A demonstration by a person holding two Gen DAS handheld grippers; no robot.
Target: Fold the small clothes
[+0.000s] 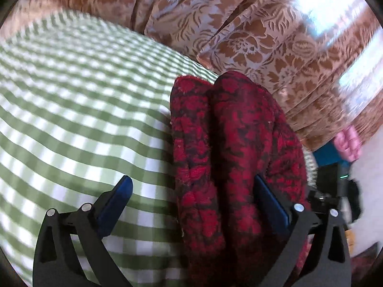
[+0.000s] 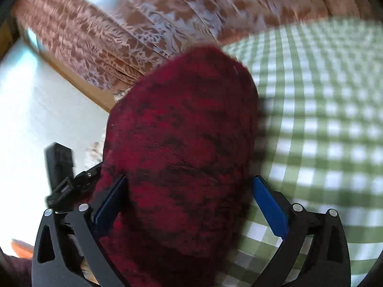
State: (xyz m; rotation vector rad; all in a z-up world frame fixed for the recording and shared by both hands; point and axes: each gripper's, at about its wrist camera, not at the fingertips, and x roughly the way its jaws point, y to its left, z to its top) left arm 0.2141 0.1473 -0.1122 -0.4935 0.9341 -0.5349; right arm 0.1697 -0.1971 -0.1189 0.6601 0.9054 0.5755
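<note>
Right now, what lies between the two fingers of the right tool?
The red-and-black knitted garment fills the gap between the right tool's fingers, shown in the right wrist view.

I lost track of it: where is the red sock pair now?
The red sock pair lies on the checked cloth near its edge by the floral curtain, between both open grippers: left, right.

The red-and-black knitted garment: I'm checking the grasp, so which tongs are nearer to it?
Neither clearly. The left tongs have the red-and-black knitted garment against their right finger; the right tongs straddle it. Both are wide open.
</note>
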